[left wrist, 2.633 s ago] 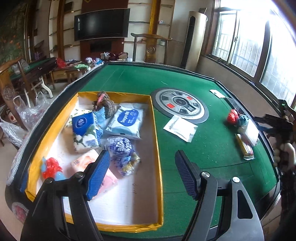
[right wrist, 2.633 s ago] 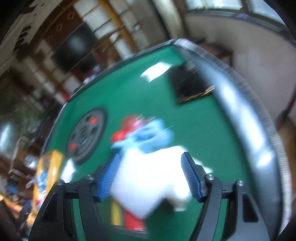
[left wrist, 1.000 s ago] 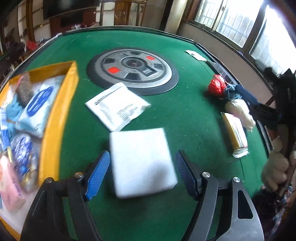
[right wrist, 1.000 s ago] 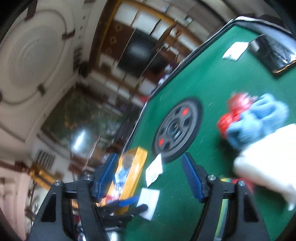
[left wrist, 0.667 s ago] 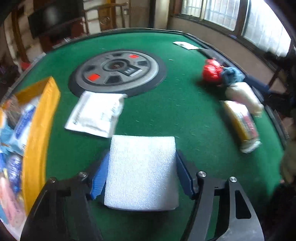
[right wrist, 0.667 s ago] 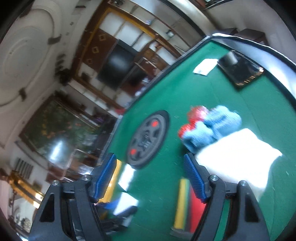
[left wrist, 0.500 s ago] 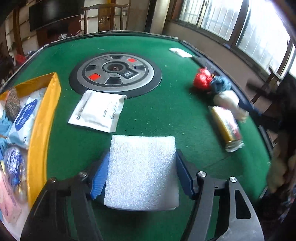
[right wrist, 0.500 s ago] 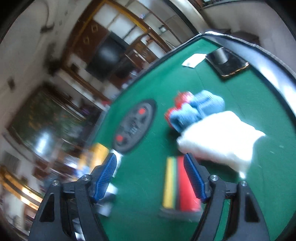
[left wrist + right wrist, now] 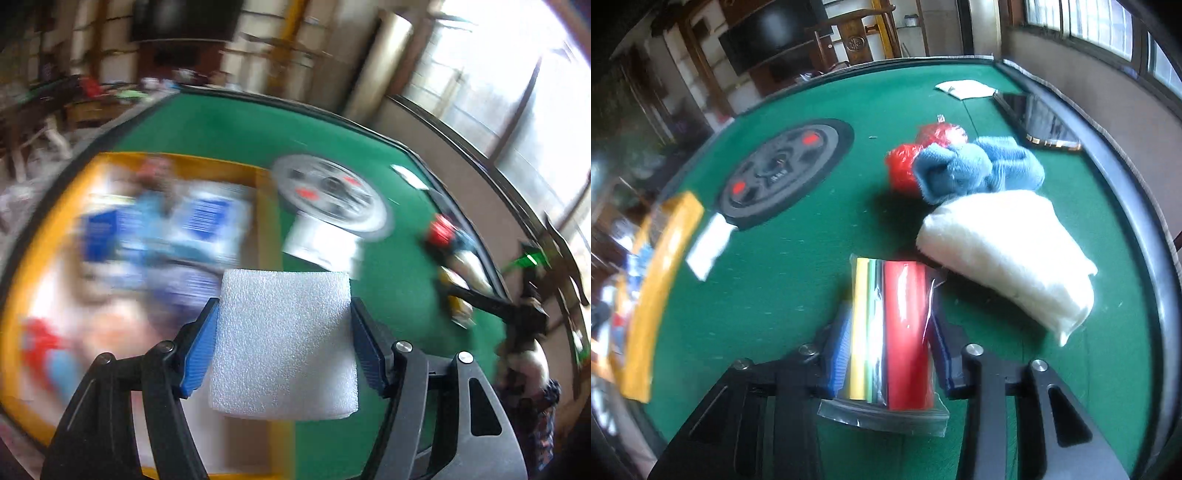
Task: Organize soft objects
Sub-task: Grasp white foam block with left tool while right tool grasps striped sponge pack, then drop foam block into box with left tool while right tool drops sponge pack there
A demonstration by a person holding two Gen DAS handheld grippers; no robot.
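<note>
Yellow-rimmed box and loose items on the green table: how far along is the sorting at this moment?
Partway. Done: several packs already lie in the yellow-rimmed box, though blurred. In hand: the left claw holds a white foam block above the box edge; the right claw has just been closing around a bagged pack of coloured rolls. Left: red mesh balls, blue cloth, white pillow pack, flat white packet.

Around the round grey disc (image 9: 783, 168) set in the green table, these are lying: one white foam block (image 9: 282, 343), one clear pack of coloured sheets (image 9: 890, 332), one cream cushion (image 9: 1008, 254), one blue cloth (image 9: 975, 170), two red mesh balls (image 9: 905, 166), two flat white packets (image 9: 709, 245), and one yellow-rimmed box (image 9: 266, 206) whose blurred contents are defying counting.
</note>
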